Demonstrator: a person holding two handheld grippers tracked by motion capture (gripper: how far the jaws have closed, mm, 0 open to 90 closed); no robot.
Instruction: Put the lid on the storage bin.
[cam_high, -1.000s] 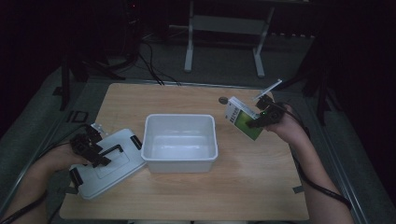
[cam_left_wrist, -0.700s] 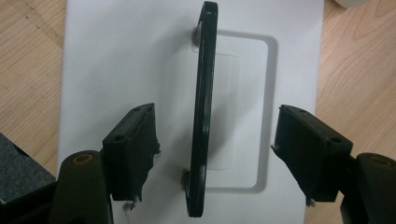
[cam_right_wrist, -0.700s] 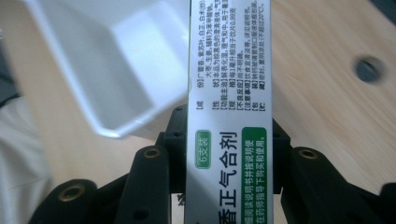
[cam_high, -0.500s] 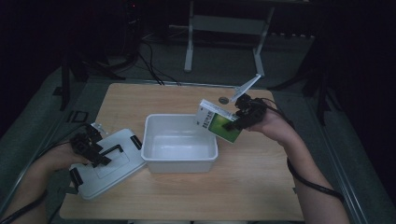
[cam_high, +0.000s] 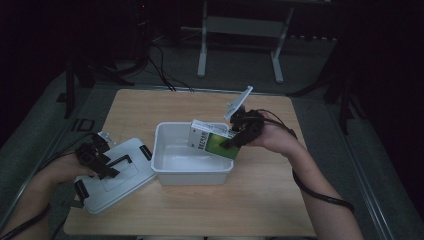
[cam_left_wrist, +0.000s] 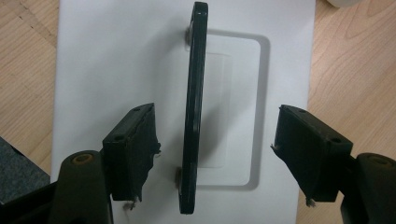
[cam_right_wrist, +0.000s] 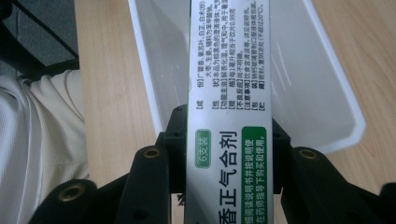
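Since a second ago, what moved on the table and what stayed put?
The right tool, shut on the green and white box, carried it from the table's right side leftward and down, over the white bin. The left tool stayed open above the lid's black handle. Bin and lid did not move.

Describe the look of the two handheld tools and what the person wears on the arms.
Both tools are black. The left tool has two blocky jaws with worn, frayed pad edges and brass-coloured screw inserts. The right tool shows the same brass-coloured inserts and carries a pale grey plate on top. A dark cable trails along the right forearm. Both forearms are bare of sleeves.
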